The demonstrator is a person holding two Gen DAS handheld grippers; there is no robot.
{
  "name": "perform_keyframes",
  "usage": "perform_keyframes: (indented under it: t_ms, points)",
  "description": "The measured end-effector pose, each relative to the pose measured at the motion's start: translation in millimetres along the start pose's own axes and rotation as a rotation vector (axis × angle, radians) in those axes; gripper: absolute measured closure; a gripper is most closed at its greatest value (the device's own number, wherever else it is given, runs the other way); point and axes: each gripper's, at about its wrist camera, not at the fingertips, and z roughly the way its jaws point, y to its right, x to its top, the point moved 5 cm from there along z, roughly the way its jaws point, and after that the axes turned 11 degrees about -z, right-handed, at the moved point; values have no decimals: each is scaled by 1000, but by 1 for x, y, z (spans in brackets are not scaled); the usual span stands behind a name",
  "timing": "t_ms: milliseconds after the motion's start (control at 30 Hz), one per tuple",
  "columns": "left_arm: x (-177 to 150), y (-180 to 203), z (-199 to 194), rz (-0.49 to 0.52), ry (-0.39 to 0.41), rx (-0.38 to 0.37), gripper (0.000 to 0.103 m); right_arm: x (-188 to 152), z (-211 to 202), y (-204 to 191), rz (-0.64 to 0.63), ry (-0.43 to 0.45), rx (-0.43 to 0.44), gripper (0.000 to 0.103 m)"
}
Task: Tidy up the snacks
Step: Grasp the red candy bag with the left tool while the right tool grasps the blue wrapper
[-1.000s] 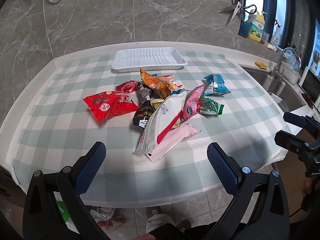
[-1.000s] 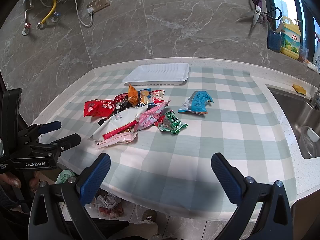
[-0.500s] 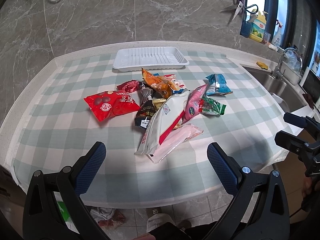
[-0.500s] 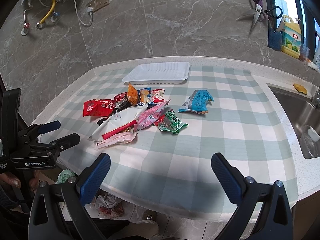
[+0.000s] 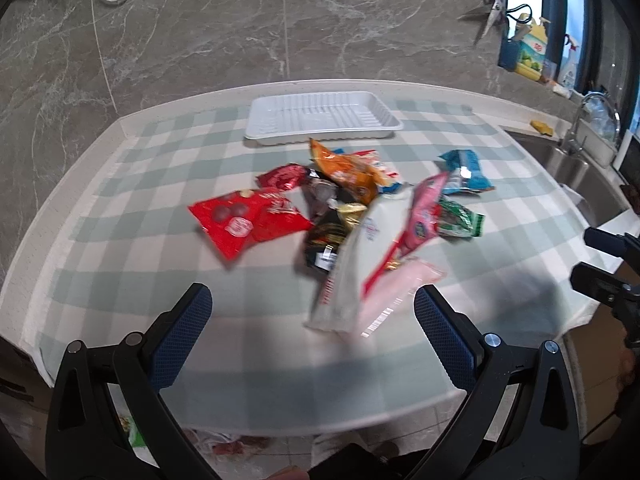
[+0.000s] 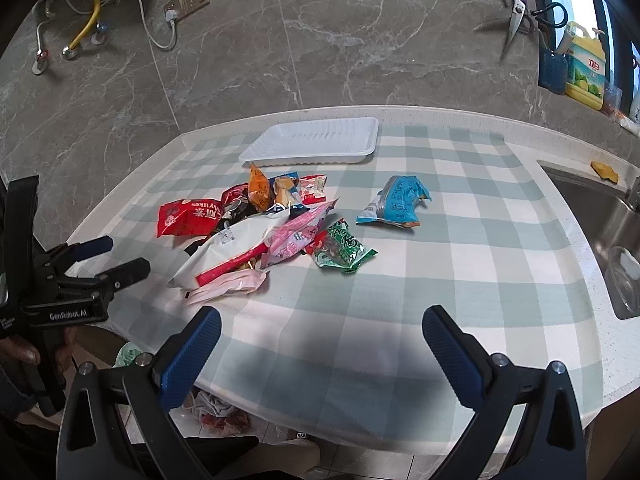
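Left wrist view shows our left gripper (image 5: 310, 312) and right gripper (image 6: 320, 330) both wide apart, holding nothing. Snack packets (image 6: 264, 232) lie heaped mid-cloth, in front of the white tray (image 6: 312, 140). We judge them light, crinkly, slippery; pinch a flat sealed edge.

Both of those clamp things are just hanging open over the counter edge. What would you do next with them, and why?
Probably bring the left gripper forward onto the pale pink packet, the nearest of the heap. Both grippers are open and hold nothing, the white tray behind the snacks has nothing in it, and the right gripper sits farther from the pile.
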Motion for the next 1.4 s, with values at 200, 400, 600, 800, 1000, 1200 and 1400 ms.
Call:
perform_keyframes:
  t_ms: [200,400,600,800,1000,1200,1400]
  points:
    - [28,-25,27,56,-5,60,0,7,16,6,23,-20,-2,0]
    - [58,-39,62,209,-31,104,0,17,35,17,55,-43,-12,0]
    - [80,-35,108,433,-96,87,0,31,57,29,82,-61,-35,0]
    - [84,-25,156,618,-178,90,0,42,78,43,110,-87,-69,0]
    - [79,-18,198,741,-255,101,0,55,100,61,136,-115,-118,0]
    - [80,-27,219,723,-324,43,0,68,127,85,179,-160,-178,0]
    - [89,-55,242,473,-465,-55,0,75,162,104,226,-229,-187,7]
